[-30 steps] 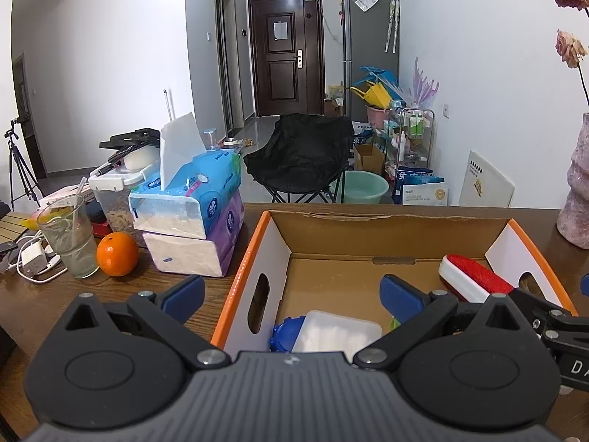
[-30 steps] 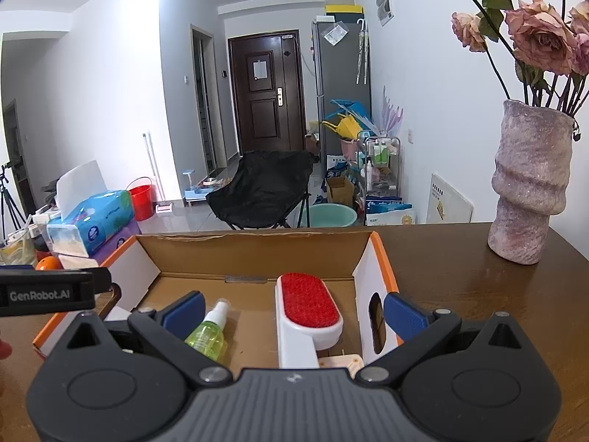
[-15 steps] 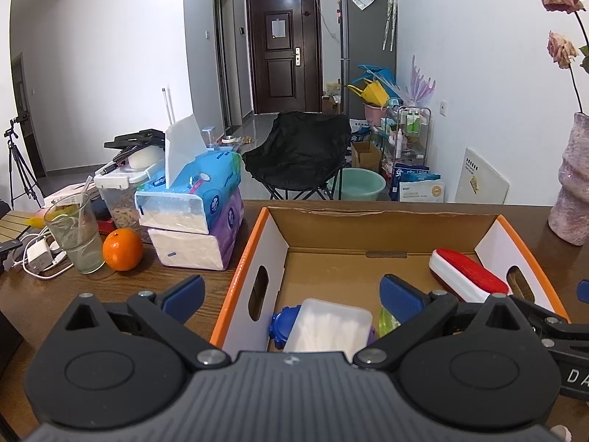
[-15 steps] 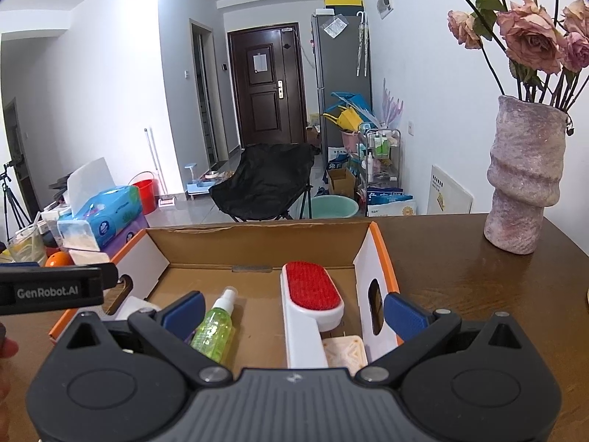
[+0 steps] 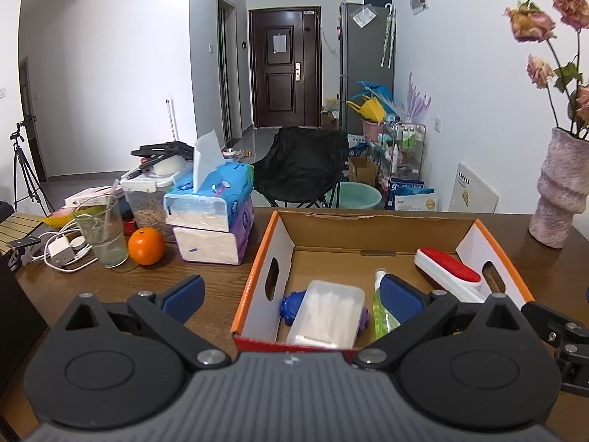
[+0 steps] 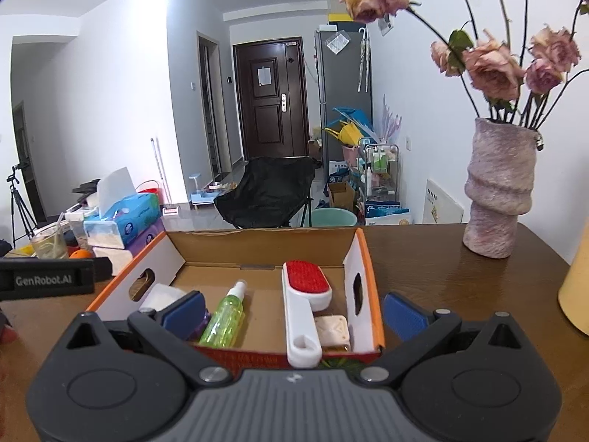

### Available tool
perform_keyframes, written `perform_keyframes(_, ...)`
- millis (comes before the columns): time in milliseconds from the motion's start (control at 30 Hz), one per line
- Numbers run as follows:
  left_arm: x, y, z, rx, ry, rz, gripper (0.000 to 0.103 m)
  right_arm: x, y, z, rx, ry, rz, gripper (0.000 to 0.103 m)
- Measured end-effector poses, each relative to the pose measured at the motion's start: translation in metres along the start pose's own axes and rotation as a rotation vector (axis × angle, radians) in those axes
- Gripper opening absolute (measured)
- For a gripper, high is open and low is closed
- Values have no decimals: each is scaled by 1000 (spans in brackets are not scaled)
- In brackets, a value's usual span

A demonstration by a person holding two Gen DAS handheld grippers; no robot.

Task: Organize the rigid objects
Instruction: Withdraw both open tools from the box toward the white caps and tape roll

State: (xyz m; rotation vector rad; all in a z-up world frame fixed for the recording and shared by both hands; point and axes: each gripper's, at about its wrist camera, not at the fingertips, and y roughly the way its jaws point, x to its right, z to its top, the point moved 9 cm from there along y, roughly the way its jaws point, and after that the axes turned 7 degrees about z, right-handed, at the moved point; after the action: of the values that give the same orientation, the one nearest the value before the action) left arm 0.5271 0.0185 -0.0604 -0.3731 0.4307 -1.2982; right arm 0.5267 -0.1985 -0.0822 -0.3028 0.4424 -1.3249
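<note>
**Both grippers wide open before the filled box**

The cardboard box [image 5: 283, 235], orange-edged with white side walls, sat on the brown wooden table [image 5: 206, 280] at the 12 o'clock position of both wrist views. The left gripper [image 5: 292, 296] had its blue-padded fingers [image 5: 183, 294] spread wide and held nothing; its left pad hung over bare table at 9 o'clock of the box, its right pad over the box interior. The right gripper [image 6: 294, 311] was equally wide open and empty, one pad over the box floor and the other outside the box's right wall.

Inside the box, a clear plastic case [image 5: 327, 311] lay at the left, partly covering a blue object [image 5: 291, 304]. Just beside it, toward 3 o'clock, lay the green spray bottle [image 6: 224, 315], nozzle pointing to 12 o'clock. The red-and-white lint brush [image 6: 305, 296] lay right of the bottle, its handle reaching over the near edge, with a small cream block [image 6: 331, 329] touching its right side.

Left of the box, at 10 o'clock, stood stacked tissue packs [image 5: 211, 221], an orange [image 5: 146, 246] and a glass [image 5: 101, 235]. A pink vase [image 6: 497, 191] of dried roses stood at 2 o'clock, well apart from the box.
</note>
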Motion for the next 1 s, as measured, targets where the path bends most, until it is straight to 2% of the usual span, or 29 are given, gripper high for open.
perform_keyframes(467, -22, -58, -33, 32, 4, -18, 103, 1, -67, -30, 23, -56, -17, 103)
perform_keyframes(1000, -50, -79, -82, 7, 3, -5, 103, 14, -125, -73, 85, -136, -51, 103)
